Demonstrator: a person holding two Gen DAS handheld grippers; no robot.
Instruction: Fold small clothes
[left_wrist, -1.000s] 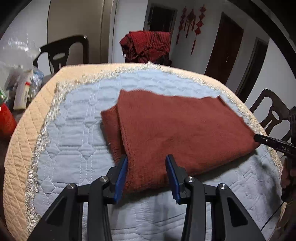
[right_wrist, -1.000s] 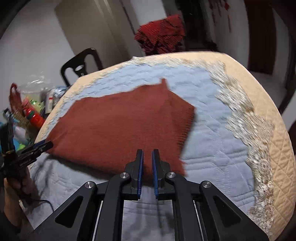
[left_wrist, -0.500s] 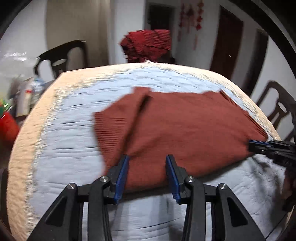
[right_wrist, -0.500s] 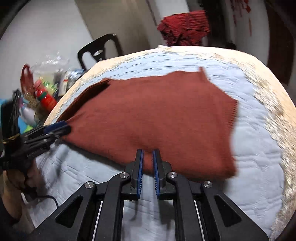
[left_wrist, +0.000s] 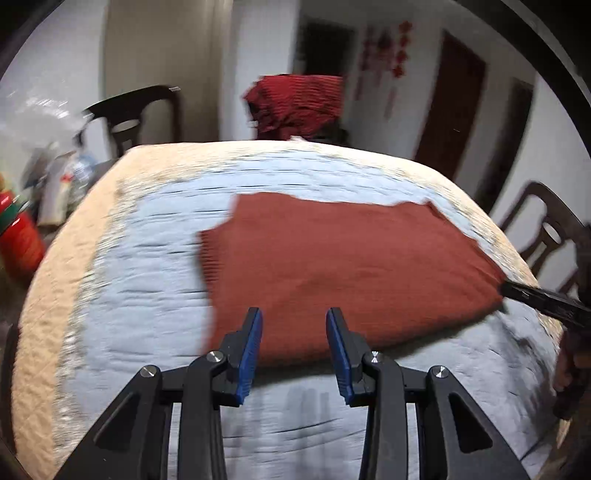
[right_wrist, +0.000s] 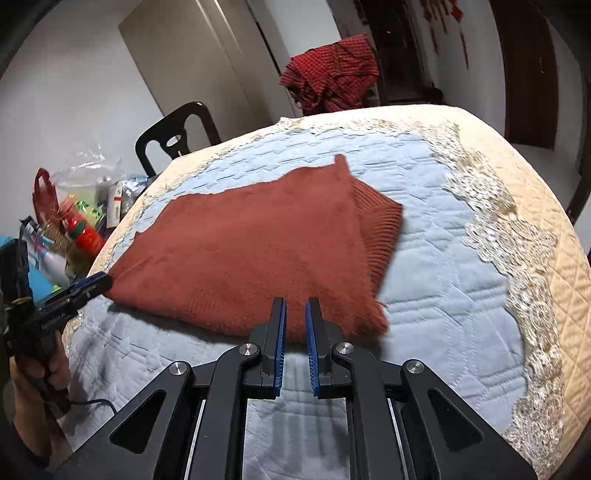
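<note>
Rust sweater (right_wrist: 258, 251) flat on quilted table cover (right_wrist: 461, 280), partly folded. Left gripper (left_wrist: 293, 345) jaws apart over near edge, not clamped; right gripper (right_wrist: 294, 325) jaws nearly together, empty. Pinch both near corners evenly, fold square.

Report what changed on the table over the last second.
The top layer of the rust sweater shifted toward the left gripper, baring a ribbed edge near the right gripper. Nothing was grasped or released. Both grippers stay at its near corners; the quilted cover is unchanged.
</note>
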